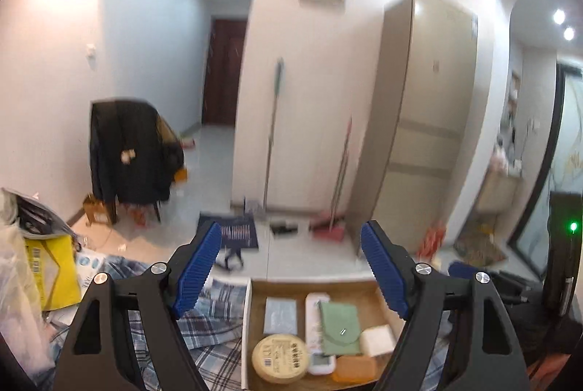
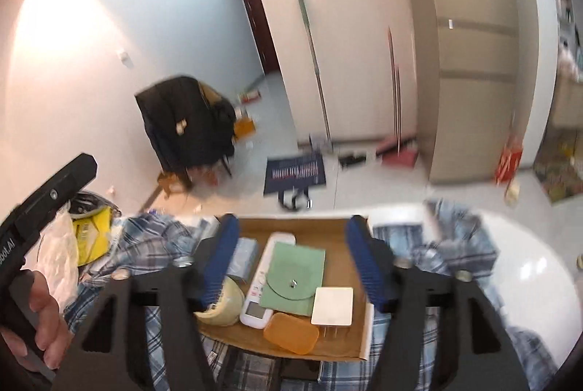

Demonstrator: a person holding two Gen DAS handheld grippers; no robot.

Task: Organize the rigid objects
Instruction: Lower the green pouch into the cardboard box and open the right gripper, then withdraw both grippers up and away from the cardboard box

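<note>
A shallow cardboard box [image 1: 370, 285] [image 2: 339, 227] lies on a blue plaid cloth. In it lie a grey-blue packet [image 1: 280, 315] [image 2: 243, 258], a round cream tin [image 1: 280, 357] [image 2: 227, 300], a white remote [image 1: 316, 303] [image 2: 271, 245], a green snap pouch [image 1: 339, 327] [image 2: 295, 278], a white charger block [image 1: 377, 340] [image 2: 332, 306] and an orange case [image 1: 354, 368] [image 2: 290, 332]. My left gripper [image 1: 291, 274] is open and empty, above the box's far edge. My right gripper [image 2: 291, 256] is open and empty, above the box contents.
The plaid cloth [image 1: 215, 329] [image 2: 455, 245] covers a white table [image 2: 539, 274]. A yellow bag [image 1: 51, 267] [image 2: 89, 234] and plastic clutter lie left. Beyond are a floor mat [image 1: 237, 234], a chair with a dark jacket [image 1: 127, 154], a mop, a dustpan and a fridge [image 1: 422, 121].
</note>
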